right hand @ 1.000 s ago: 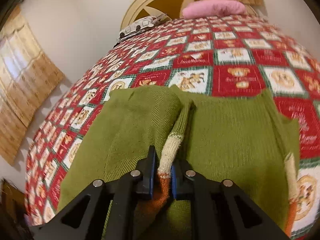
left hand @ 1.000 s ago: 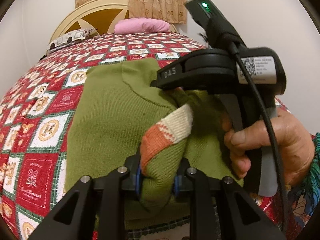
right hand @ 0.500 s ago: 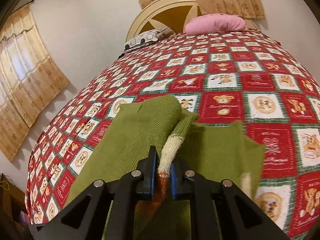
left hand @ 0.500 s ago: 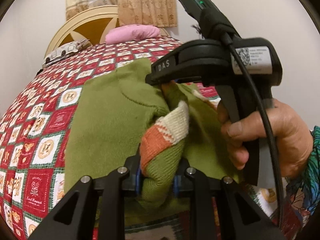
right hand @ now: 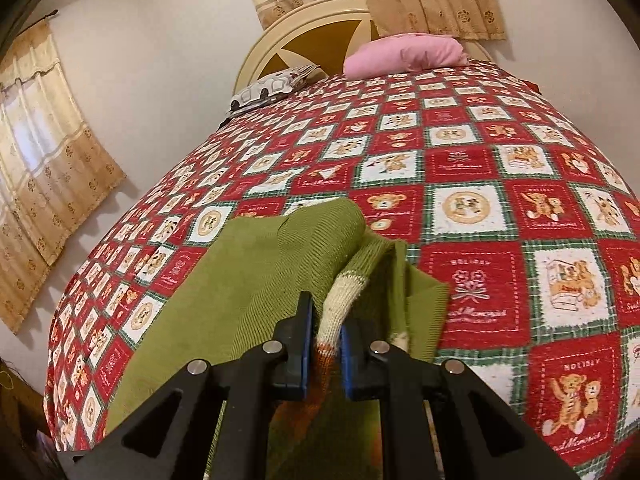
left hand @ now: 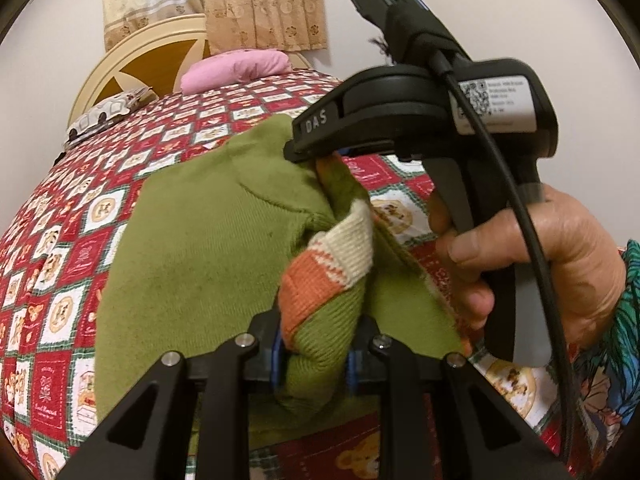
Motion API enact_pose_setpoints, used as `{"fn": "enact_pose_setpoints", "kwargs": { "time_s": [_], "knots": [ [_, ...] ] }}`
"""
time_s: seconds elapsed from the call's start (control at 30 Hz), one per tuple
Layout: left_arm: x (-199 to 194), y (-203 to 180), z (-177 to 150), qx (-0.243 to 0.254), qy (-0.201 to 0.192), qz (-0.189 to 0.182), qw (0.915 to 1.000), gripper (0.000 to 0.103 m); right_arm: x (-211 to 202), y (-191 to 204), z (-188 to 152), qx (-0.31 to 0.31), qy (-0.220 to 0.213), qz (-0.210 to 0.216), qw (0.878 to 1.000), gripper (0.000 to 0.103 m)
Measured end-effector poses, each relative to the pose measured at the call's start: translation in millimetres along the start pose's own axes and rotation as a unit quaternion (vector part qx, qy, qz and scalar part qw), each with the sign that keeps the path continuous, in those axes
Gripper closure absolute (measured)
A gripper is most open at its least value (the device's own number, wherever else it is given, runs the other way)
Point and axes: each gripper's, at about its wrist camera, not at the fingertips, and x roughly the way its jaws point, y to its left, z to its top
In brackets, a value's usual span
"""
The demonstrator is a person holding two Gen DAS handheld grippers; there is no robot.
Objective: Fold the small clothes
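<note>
A small green knitted sweater (left hand: 208, 248) with an orange and cream striped cuff (left hand: 332, 256) lies partly lifted off the bed. My left gripper (left hand: 316, 356) is shut on a bunched fold of the sweater near the cuff. My right gripper (right hand: 324, 352) is shut on the cream and orange band of the sweater (right hand: 256, 276). In the left wrist view the right gripper's body (left hand: 420, 120) sits just above and right of the cloth, held by a hand (left hand: 532, 264). The sweater's right part hangs folded under the grippers.
The bed carries a red, white and green teddy-bear quilt (right hand: 480, 168). A pink pillow (right hand: 404, 54) and a patterned pillow (right hand: 272, 88) lie by the cream headboard (right hand: 316, 24). Curtains hang at the left wall (right hand: 44, 152).
Both grippers have lifted and pulled the gripped sweater edge toward the left over the sweater body. More quilt shows on the right. Both grips hold.
</note>
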Motion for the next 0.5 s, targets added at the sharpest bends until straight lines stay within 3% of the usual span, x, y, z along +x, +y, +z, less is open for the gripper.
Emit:
{"fn": "enact_pose_setpoints", "kwargs": {
  "time_s": [0.5],
  "knots": [
    [17.9, -21.5, -1.5, 0.012, 0.015, -0.006, 0.9998, 0.079, 8.2, -27.8, -14.8, 0.011, 0.022, -0.022, 0.999, 0.092]
  ]
}}
